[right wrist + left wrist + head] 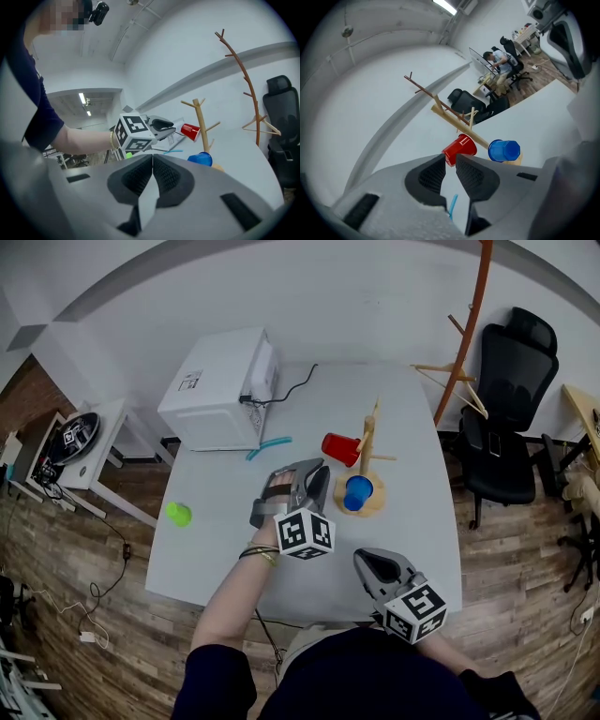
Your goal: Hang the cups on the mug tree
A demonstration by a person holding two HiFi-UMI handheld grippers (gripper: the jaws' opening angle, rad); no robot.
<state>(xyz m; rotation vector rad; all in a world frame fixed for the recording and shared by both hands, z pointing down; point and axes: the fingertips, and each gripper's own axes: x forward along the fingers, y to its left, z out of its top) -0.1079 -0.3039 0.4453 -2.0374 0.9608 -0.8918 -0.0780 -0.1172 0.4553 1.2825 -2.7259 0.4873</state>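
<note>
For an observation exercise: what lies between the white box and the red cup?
A teal tube; the head view shows it.

Both units are the same build: left gripper (450, 160) and right gripper (153, 158) have matte grey moulded housings, with black cross-ribbed pads (431, 174) lining the jaws. Each carries a white marker cube (305, 533) at the rear, printed with black square codes. Person wears a dark navy short-sleeved top (220, 679), plus thin gold and dark bracelets (260, 554) on the left wrist.
</note>
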